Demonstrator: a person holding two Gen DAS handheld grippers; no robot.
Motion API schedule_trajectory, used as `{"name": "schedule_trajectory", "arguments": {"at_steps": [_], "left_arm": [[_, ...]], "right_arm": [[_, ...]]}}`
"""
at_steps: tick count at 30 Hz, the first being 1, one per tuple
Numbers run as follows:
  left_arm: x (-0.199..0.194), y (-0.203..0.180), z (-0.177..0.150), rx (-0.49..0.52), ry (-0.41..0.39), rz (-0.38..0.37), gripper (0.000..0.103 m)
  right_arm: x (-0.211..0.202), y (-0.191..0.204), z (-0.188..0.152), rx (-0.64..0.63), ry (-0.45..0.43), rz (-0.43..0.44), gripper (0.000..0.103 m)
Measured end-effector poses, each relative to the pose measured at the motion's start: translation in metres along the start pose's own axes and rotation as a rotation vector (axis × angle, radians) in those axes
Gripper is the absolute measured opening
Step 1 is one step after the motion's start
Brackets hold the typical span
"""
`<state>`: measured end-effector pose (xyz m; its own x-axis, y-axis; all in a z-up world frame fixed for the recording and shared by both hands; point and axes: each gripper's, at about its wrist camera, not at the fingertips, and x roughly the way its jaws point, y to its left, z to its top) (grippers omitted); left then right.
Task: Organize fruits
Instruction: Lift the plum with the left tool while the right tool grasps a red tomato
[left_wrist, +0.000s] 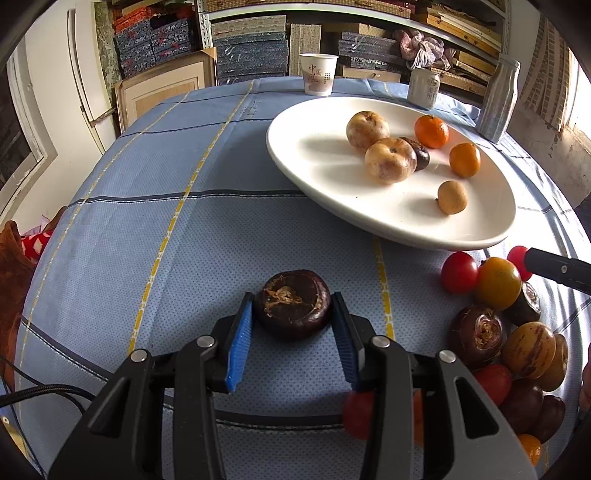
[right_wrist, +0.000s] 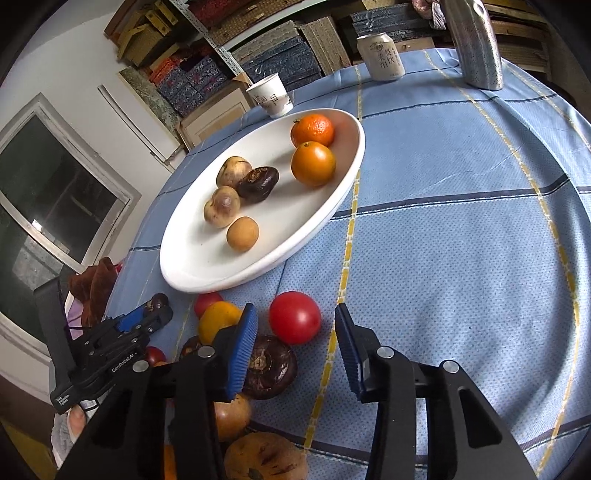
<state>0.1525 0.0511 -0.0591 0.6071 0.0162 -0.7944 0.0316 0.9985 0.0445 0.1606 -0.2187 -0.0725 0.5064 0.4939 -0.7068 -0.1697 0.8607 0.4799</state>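
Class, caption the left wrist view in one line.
Left gripper closed on a dark water chestnut; white plate of fruit beyond.

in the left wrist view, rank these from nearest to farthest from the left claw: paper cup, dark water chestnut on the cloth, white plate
1. dark water chestnut, between the left claw's pads, on the cloth.
2. white plate, beyond it, up and to the right.
3. paper cup, at the table's far edge, behind the plate.
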Motion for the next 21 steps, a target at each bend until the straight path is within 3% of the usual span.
{"name": "schedule_trajectory", "arguments": {"at_steps": [4, 9, 15, 21], "left_arm": [[0.0, 0.0, 0.0, 0.0, 0.0, 0.0, 0.041], [0.0, 0.001, -0.001, -0.011, -0.004, -0.011, 0.04], [-0.018, -0.002, 0.001, 0.002, -0.077, -0.012, 0.04], [-0.041, 0.007, 0.022, -0.054, -0.121, -0.07, 0.04]], "right_arm": [[0.007, 0.002, -0.002, -0.007, 0.02, -0.001, 0.031], [0.006, 0.002, -0.002, -0.006, 0.009, 0.001, 0.03], [-0.019, 0.0, 0.001, 0.001, -0.063, 0.029, 0.03], [-0.053, 0.001, 0.009, 0.022, -0.168, 0.067, 0.03]]}}
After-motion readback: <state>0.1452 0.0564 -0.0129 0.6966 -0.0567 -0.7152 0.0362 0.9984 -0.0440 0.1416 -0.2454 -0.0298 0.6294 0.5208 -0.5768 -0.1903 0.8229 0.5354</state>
